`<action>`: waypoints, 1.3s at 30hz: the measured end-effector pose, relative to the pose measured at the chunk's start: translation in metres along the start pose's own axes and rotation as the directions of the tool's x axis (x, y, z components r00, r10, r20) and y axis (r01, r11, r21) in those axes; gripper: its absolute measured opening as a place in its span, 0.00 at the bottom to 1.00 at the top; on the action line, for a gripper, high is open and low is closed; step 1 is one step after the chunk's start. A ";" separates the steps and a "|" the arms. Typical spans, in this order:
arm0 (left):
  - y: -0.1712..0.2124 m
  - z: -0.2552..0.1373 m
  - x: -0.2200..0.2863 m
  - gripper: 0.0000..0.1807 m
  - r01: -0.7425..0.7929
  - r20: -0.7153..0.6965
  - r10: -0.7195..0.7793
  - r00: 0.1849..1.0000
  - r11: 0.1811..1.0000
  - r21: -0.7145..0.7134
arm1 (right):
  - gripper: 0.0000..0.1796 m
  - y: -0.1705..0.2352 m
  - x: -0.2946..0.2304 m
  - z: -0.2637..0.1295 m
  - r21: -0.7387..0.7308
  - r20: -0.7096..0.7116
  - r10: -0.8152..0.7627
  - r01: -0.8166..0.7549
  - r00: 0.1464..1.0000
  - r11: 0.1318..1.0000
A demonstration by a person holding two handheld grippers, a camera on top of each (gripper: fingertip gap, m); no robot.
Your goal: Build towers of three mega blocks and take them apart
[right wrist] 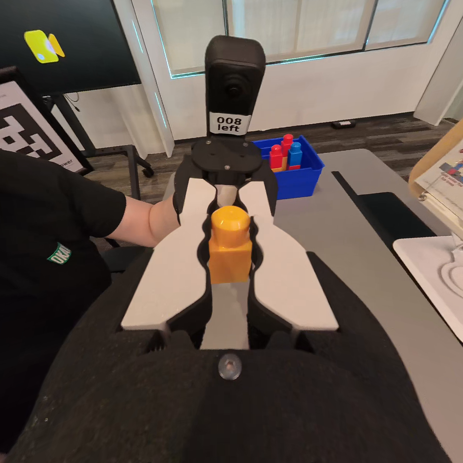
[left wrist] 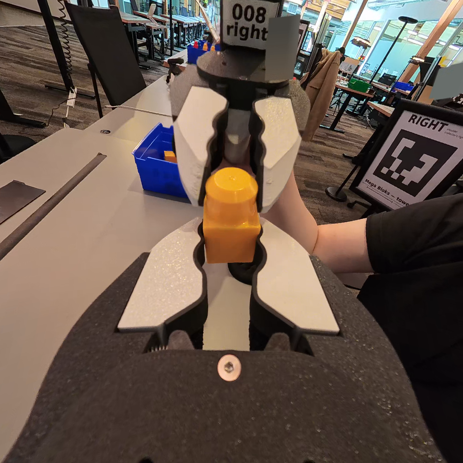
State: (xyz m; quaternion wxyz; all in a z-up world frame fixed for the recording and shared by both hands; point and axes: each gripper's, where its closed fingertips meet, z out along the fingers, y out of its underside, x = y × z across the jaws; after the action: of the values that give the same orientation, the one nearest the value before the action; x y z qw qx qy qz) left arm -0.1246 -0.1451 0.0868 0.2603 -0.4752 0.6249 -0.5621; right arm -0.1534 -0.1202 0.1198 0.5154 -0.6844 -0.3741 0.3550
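Both grippers, left and right, clamped nose to nose on one orange block, white labels on each camera mount.

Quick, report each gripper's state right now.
Left gripper: closed on the orange plastic single-stud block, gripping its square body.
Right gripper: closed on the same orange block.

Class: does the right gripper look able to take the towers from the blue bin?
Probably not: the right gripper is shut on the orange block, and the left gripper partly blocks the bin.
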 end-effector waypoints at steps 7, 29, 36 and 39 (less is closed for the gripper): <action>-0.003 -0.002 -0.001 0.27 0.005 0.004 -0.005 1.000 1.000 0.017 | 0.16 -0.007 0.005 -0.012 0.066 0.017 0.021 -0.022 1.000 0.998; 0.016 0.006 -0.007 0.26 0.026 0.017 -0.024 1.000 0.995 -0.092 | 0.16 0.146 0.057 -0.362 0.607 -0.610 0.651 -0.262 0.451 0.750; 0.020 0.006 -0.012 0.25 0.048 0.015 -0.047 0.999 0.994 -0.100 | 0.16 0.279 0.070 -0.377 0.446 -0.778 0.626 -0.658 0.049 0.606; 0.021 0.005 -0.014 0.25 0.058 0.020 -0.056 0.998 0.993 -0.099 | 0.16 0.292 0.075 -0.378 0.429 -0.793 0.609 -0.684 0.027 0.590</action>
State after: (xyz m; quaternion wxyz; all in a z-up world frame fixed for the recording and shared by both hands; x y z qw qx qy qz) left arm -0.1202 -0.1365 0.0627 0.2255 -0.5101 0.6361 -0.5332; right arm 0.2536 -0.2757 -0.0891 0.3834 -0.8657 0.3025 0.1098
